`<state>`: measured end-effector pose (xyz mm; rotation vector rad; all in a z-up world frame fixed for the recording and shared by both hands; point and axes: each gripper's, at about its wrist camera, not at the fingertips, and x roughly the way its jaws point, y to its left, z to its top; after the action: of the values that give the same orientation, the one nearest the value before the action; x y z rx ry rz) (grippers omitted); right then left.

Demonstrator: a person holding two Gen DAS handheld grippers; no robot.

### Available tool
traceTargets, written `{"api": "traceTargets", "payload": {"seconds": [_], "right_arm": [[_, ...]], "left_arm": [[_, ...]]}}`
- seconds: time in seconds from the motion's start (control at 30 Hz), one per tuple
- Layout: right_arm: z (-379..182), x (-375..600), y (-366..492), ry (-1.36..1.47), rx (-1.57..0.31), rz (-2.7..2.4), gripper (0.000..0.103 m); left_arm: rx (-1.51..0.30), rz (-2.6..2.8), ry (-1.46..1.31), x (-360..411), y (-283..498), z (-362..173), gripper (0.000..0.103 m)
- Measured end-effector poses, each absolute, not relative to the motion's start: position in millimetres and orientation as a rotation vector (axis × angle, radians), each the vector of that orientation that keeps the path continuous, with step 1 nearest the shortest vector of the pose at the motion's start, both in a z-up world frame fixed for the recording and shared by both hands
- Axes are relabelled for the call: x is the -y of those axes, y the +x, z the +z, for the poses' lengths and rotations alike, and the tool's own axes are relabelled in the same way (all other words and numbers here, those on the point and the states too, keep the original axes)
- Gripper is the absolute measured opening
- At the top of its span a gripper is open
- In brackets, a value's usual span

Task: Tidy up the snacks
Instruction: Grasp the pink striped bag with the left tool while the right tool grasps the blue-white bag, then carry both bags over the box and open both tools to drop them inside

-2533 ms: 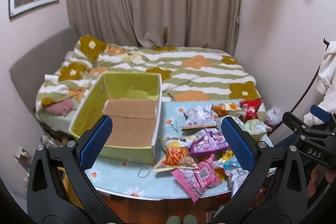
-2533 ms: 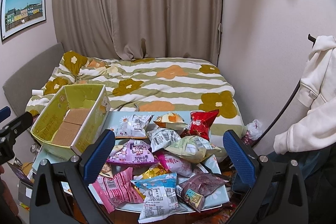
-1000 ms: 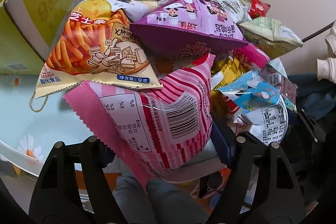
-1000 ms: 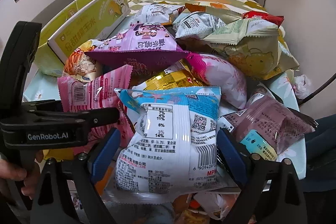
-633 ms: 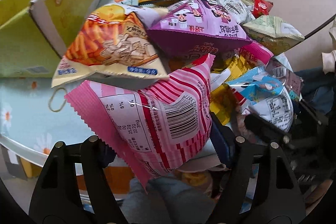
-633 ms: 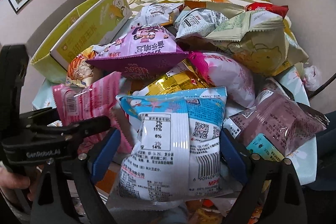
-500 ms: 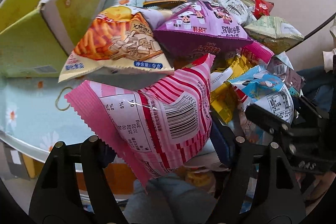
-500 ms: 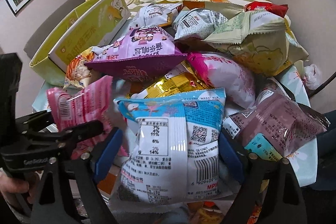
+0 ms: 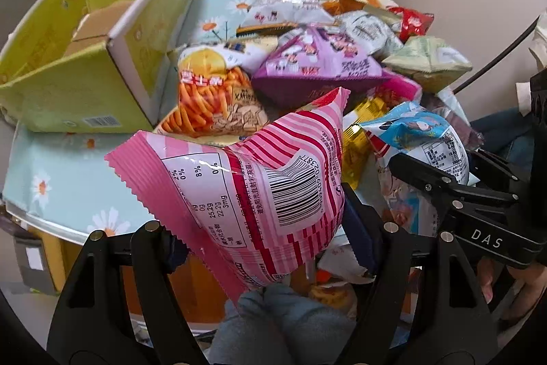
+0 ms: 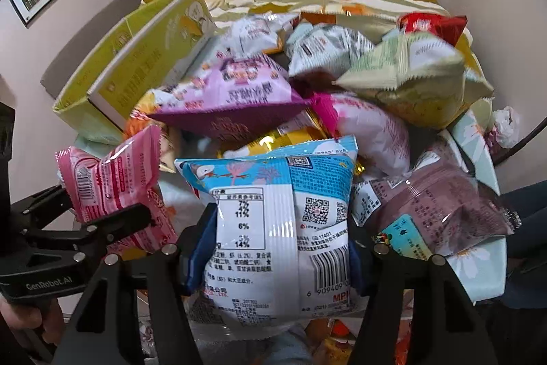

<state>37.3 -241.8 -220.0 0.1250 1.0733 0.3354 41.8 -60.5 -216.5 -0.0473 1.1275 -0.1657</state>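
left gripper [image 9: 263, 238] — jaws clamp pink packet [image 9: 259, 180] | right gripper [image 10: 273, 259] — jaws clamp blue-white packet [image 10: 277, 228]

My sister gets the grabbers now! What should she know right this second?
Left gripper: shut on the pink striped packet, lifted off the pile.
Right gripper: shut on the blue and white packet, also lifted.
The green box stands at the table's left side; no snacks show in the part of it that is visible.
The rest of the snack pile lies on the table, right of the box.
Left to do: put both held packets in the box, then the rest.
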Motion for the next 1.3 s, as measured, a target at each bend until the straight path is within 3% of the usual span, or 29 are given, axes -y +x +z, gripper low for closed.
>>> {"api": "traceTargets", "payload": {"seconds": [0.43, 0.77, 1.03, 1.3], "right_arm": [[-134, 233, 58, 0.13, -0.911, 0.407, 0.06], [-77, 170, 127, 0.081, -0.808, 0.42, 0.06], [-58, 92, 199, 0.094, -0.794, 0.394, 0.06], [-63, 16, 264, 0.065, -0.83, 0.343, 0.06]], "left_arm": [[-0.95, -0.09, -0.041, 41, 55, -121, 0.075], [-0.847, -0.046, -0.081, -46, 134, -66, 0.075], [-0.86, -0.038, -0.051, -122, 221, -57, 0.075], [-0.948, -0.065, 0.004, -175, 307, -96, 0.075]]}}
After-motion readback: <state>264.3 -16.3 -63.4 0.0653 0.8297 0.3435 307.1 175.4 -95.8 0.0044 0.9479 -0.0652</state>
